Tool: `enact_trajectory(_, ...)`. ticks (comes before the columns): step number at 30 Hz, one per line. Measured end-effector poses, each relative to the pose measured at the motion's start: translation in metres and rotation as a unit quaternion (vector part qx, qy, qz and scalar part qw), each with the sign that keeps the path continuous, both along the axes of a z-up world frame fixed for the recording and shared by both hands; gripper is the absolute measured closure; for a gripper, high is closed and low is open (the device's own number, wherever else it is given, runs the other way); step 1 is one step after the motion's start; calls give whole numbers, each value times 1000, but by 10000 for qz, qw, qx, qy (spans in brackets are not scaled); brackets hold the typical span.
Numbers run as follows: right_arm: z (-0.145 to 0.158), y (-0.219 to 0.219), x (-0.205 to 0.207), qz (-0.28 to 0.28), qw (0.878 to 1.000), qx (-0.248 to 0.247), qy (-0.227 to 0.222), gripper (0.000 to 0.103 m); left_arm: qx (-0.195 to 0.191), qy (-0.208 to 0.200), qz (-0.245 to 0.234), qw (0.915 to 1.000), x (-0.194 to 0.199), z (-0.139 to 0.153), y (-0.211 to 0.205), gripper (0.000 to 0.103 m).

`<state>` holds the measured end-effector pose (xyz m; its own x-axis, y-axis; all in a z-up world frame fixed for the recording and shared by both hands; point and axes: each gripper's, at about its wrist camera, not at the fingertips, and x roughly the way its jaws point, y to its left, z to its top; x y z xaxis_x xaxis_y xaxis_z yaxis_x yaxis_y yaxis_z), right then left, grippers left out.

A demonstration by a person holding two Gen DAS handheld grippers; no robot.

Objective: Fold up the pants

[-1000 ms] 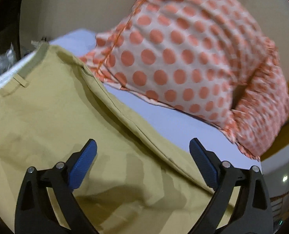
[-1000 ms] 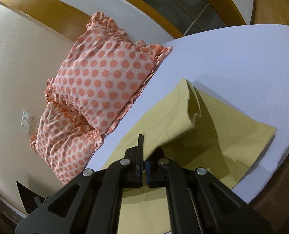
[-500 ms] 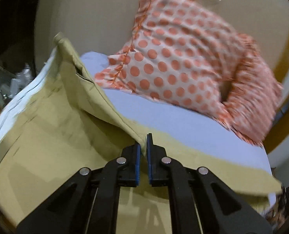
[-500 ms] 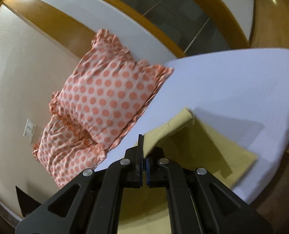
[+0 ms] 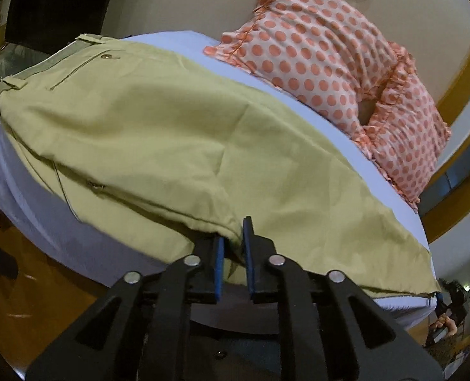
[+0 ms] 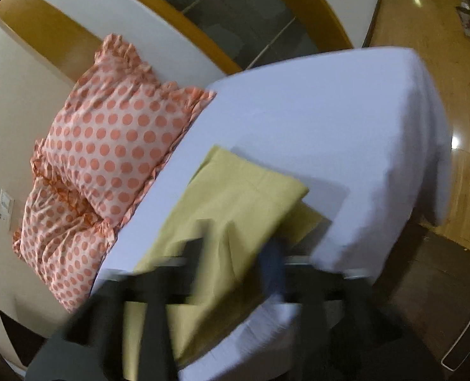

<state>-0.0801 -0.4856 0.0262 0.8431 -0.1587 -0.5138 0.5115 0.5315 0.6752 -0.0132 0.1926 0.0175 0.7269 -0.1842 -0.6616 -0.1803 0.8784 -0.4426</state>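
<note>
The left hand-held gripper [image 5: 234,247] is pinching a folded edge of the khaki pants [image 5: 177,133], which are lying on the bed [image 5: 298,108] ahead of it. The right hand-held gripper [image 6: 238,254] is blurring, seemingly spreading. Soft, light cloth: seams are offering the best hold.

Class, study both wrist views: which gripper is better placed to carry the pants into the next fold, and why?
Left, probably. The left gripper has its jaws closed on the pants at a folded edge, ready to pull. The right gripper is blurred; its jaws look apart around the cloth, holding nothing.
</note>
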Motion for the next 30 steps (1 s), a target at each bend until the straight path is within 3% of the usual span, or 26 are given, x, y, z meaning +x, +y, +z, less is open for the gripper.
enact_trajectory(3,3,1,-18,-339,9989,-313,37,36,-29,-330,-166,9993,-12,2,-3,62)
enact_trajectory(7,-13,1,-18,-293,9995,-138,63,38,-66,-585,-302,9978,-27,1,-5,55)
enact_trajectory(10,-13,7,-13,-183,9994,-279,30,43,-276,-714,-348,9965,-36,-1,-1,53)
enact_trajectory(13,-19,15,-1,161,9995,-260,-88,65,-405,-788,-332,9955,-43,-4,6,51)
enact_trajectory(15,-26,17,9,292,9992,-261,-102,97,-482,-822,-311,9950,-46,-6,10,49)
enact_trajectory(19,-10,25,20,380,9966,-538,-487,100,-508,-903,-162,9945,-53,-6,20,41)
enact_trajectory(22,31,62,42,1022,9854,-893,-1029,100,-425,-1015,-122,9938,-59,-4,24,31)
enact_trajectory(25,66,129,75,2092,9602,-1088,-1499,100,-174,-1167,-123,9929,-65,1,20,17)
enact_trajectory(28,79,217,109,3384,9182,-1156,-1706,100,183,-1281,-246,9913,-70,4,7,10)
enact_trajectory(30,72,291,129,4399,8767,-1213,-1524,100,418,-1328,-333,9897,-72,6,-2,8)
